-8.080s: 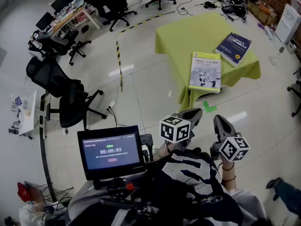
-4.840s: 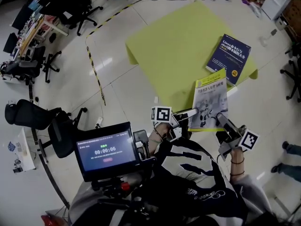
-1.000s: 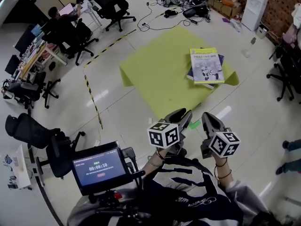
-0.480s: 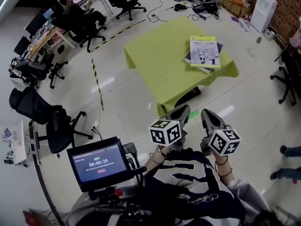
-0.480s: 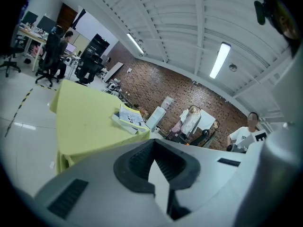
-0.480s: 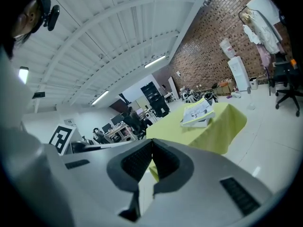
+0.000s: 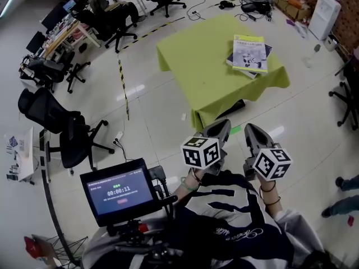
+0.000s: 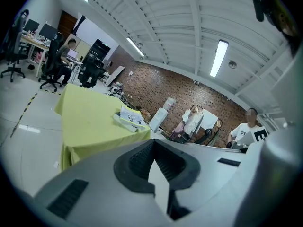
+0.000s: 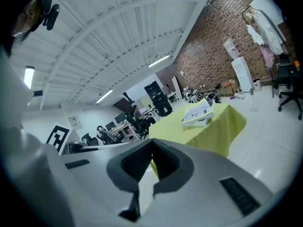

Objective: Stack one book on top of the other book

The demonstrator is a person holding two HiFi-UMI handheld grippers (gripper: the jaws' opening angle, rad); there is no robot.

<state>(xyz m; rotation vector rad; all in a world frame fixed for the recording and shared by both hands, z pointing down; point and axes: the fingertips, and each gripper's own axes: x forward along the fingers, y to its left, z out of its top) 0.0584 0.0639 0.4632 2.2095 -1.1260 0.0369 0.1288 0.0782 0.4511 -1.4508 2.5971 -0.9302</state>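
Far left in the head view: black chairs (image 7: 53, 114) on the floor, the rig screen (image 7: 116, 190) low down showing a timer, and yellow-black tape (image 7: 124, 86) running up the floor. Centre: left gripper (image 7: 220, 125) is held out in front of the torso, off the table, with its left cube (image 7: 201, 152) facing the camera. The left gripper view shows the jaws clenched, pads meeting at the tip, nothing between them. The table (image 8: 87, 122) is well ahead, with the books (image 8: 128, 119) at its far right corner. In the head view the table (image 7: 207, 60) has a green cloth and is well apart from both grippers. Stack is done: top book (image 7: 250, 50), pale cover with a yellow-green border, lies flat on the blue book (image 7: 267, 50). Blue shows only as slivers past the top book's edges. The pair sits near the table's right edge. Right gripper (image 7: 251, 130) is just beside the left one, right cube (image 7: 272, 163) toward the camera. The right gripper view shows its jaws clenched and empty too, with the table ahead to the right and the stack on it. Far right: a white unit (image 7: 325, 7) on the floor.
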